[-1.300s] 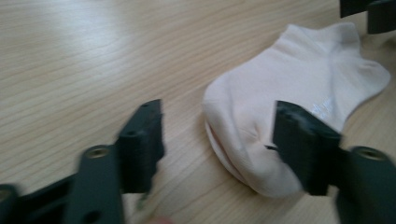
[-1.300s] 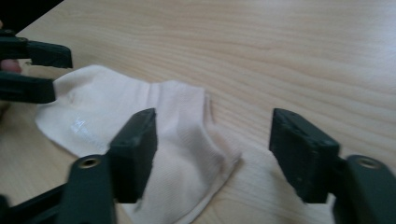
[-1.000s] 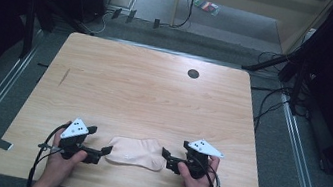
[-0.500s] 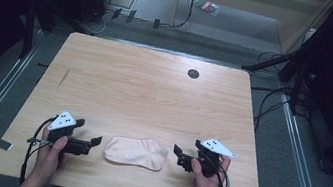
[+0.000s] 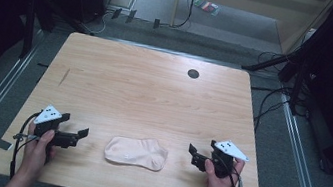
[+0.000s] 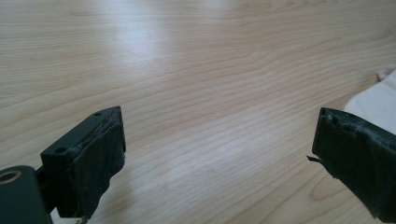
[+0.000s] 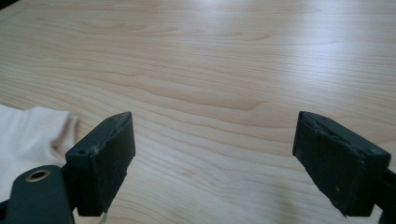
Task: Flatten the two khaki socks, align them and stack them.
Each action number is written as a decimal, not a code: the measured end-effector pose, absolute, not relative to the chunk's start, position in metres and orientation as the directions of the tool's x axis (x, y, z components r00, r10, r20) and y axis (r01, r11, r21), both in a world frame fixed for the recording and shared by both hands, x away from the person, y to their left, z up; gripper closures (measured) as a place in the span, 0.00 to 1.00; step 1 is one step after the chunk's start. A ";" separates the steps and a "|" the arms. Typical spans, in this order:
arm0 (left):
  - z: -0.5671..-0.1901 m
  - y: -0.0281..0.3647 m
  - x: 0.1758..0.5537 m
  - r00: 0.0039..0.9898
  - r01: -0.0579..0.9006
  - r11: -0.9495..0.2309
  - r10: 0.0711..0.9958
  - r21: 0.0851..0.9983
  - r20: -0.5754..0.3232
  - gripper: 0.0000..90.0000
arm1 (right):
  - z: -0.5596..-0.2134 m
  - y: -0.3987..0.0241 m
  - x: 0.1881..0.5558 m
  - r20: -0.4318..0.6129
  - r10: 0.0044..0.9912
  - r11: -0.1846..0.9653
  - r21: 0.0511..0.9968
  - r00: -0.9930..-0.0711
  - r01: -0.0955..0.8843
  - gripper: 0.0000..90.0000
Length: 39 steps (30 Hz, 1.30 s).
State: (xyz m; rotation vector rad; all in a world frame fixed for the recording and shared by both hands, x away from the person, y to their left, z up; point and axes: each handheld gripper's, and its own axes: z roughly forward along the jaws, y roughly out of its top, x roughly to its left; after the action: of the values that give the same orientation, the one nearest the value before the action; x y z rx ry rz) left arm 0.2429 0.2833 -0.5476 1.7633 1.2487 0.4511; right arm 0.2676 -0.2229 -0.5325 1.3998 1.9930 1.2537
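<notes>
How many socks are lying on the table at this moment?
1. The sock lies flat near the front edge of the table, between the left hand-held gripper and the right hand-held gripper, touching neither. It may be folded, so a second layer could be hidden.

High view: from above the table's near edge, facing forward and down; takes in the whole table [image 5: 154, 96] and the floor beyond its far edge.
Left gripper view: low and close over the wood, looking along the left gripper [image 6: 219, 154] from near the table's near-left corner; sock [image 6: 378, 95] at its right edge.
Right gripper view: equally low and close, looking along the right gripper [image 7: 212, 154] from near the near-right corner; sock at its left edge.
Shared: all three views show the sock and the bare wood near the near edge.
</notes>
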 end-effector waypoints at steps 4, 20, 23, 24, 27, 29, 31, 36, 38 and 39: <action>-0.548 0.295 0.243 0.394 0.556 -0.070 0.900 0.828 -0.189 0.04 | -0.536 -0.239 0.268 0.140 0.911 0.097 0.841 -0.389 0.532 0.15; -0.549 0.342 0.240 0.322 0.547 -0.056 0.935 0.835 -0.148 0.04 | -0.545 -0.284 0.261 0.166 0.940 0.030 0.830 -0.297 0.558 0.15; -0.550 0.348 0.238 0.314 0.548 -0.057 0.938 0.835 -0.143 0.04 | -0.546 -0.292 0.258 0.167 0.944 0.022 0.829 -0.285 0.559 0.15; -0.550 0.349 0.237 0.315 0.551 -0.057 0.938 0.832 -0.144 0.04 | -0.546 -0.295 0.257 0.168 0.945 0.019 0.829 -0.281 0.559 0.15; -0.550 0.350 0.235 0.310 0.547 -0.076 0.944 0.834 -0.117 0.04 | -0.547 -0.304 0.254 0.173 0.948 0.005 0.829 -0.266 0.560 0.15; -0.551 0.353 0.233 0.310 0.553 -0.095 0.946 0.828 -0.098 0.04 | -0.548 -0.309 0.251 0.173 0.951 0.001 0.827 -0.257 0.563 0.15; -0.551 0.355 0.231 0.301 0.555 -0.099 0.949 0.826 -0.089 0.04 | -0.548 -0.313 0.247 0.176 0.952 -0.005 0.825 -0.248 0.565 0.15; -0.552 0.363 0.225 0.285 0.555 -0.083 0.954 0.828 -0.095 0.04 | -0.548 -0.326 0.239 0.182 0.955 -0.019 0.826 -0.235 0.563 0.15; -0.552 0.366 0.223 0.282 0.555 -0.081 0.955 0.828 -0.096 0.04 | -0.548 -0.331 0.235 0.183 0.956 -0.022 0.827 -0.230 0.562 0.15; -0.552 0.366 0.223 0.282 0.555 -0.081 0.955 0.828 -0.096 0.04 | -0.548 -0.333 0.234 0.180 0.958 -0.023 0.826 -0.225 0.563 0.15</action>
State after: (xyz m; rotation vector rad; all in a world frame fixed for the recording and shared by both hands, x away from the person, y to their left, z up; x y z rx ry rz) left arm 0.2228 0.3657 -0.5520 1.7489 1.3783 0.6265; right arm 0.2337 -0.3331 -0.5479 1.5850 1.8088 1.1601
